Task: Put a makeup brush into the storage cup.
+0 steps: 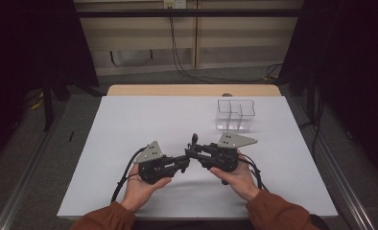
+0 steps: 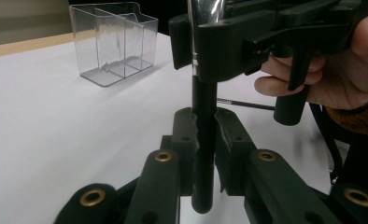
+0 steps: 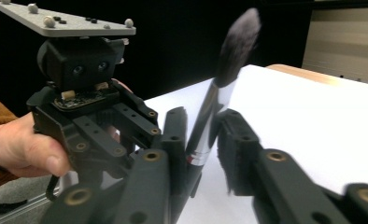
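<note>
White table (image 1: 129, 124) with a wooden strip along its far edge, dark curtains on both sides, cables hanging down the back wall. Clear plastic organizer (image 1: 235, 115) with several compartments stands upright near the far right corner, well apart from both hands; also seen in the left gripper view (image 2: 113, 42). Both grippers meet at the middle of the near half of the table, tips nearly touching, each held in a hand with a rust-coloured sleeve. Makeup brush (image 1: 194, 142) stands roughly upright between them, bristles up; seen from above it is small and dark. Left gripper (image 1: 183, 160) is clamped on the black handle low down: left gripper view shows its jaws pressed on either side of the handle (image 2: 203, 140), whose end hangs a little below them, clear of the table. Right gripper (image 1: 191, 152) sits higher on the brush, at the shiny metal collar. In the right gripper view (image 3: 205, 140) the near jaw touches the collar (image 3: 205, 126) and the far jaw stands slightly off it with a gap, so not clamped, jaws parted around the brush. Bristles (image 3: 238, 42) are dark and fluffy, tilted toward the far side of that view and a bit blurred.
</note>
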{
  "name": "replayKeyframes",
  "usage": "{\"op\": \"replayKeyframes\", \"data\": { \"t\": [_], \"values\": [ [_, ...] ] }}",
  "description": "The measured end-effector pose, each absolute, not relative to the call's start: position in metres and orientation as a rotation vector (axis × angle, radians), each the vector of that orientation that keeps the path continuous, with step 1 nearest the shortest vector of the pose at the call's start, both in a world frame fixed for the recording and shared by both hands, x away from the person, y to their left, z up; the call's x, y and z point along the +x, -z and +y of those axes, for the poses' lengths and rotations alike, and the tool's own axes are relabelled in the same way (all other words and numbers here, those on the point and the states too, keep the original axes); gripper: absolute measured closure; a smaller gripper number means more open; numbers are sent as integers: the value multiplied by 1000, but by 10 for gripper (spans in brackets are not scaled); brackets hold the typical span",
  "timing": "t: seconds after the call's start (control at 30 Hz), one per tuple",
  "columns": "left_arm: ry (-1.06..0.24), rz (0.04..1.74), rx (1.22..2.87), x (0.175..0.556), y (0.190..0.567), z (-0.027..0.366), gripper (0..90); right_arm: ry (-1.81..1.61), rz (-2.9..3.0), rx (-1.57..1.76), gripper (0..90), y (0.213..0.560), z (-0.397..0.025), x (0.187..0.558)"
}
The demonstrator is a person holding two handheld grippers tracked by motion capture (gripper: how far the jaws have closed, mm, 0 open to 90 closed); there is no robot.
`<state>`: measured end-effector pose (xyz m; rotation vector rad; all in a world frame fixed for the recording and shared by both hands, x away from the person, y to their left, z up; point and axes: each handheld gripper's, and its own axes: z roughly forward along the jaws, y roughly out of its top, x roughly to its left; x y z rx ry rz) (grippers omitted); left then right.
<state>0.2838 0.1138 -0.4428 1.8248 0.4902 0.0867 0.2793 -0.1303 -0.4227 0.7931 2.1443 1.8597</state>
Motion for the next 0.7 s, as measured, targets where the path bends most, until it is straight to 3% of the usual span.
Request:
{"op": "replayKeyframes", "data": {
  "t": [0.57,0.7],
  "values": [
    [-98,460,1814,282,443,111,778,-1886,2177,781,792,419,-129,276],
    [-104,463,1824,282,444,110,714,-1894,2180,777,792,417,-129,276]
  ]
}}
